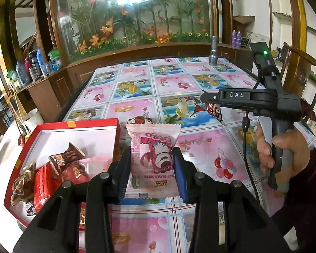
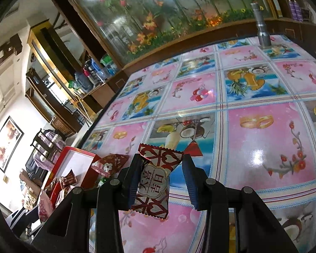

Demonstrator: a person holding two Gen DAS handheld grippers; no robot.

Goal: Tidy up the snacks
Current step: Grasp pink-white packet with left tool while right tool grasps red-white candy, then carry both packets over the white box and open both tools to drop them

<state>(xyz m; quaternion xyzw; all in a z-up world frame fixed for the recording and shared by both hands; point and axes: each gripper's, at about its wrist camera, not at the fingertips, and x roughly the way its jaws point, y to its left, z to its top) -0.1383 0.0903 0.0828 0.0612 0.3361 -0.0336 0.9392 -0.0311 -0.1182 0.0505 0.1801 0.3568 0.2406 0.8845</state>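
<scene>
My left gripper (image 1: 151, 148) is shut on a pink bear-print snack packet (image 1: 152, 160), held above the table just right of a red box (image 1: 78, 126). The box holds several wrapped snacks, brown and red (image 1: 66, 160). My right gripper (image 2: 162, 157) is shut on a red-and-white candy packet (image 2: 153, 185) with printed characters, lifted over the tablecloth. In the left wrist view that right gripper (image 1: 208, 101) shows at the right in a person's hand (image 1: 284, 147), with the red candy (image 1: 214, 110) hanging at its tip. The red box (image 2: 73, 154) lies to the lower left of it.
A dark red flowered snack packet (image 2: 111, 164) lies on the table beside the box, also seen behind the pink packet (image 1: 140, 120). A metal flashlight (image 1: 213, 52) stands at the table's far edge. A wooden chair (image 1: 295, 63) is at the right. The fruit-print tablecloth (image 2: 263, 147) covers the table.
</scene>
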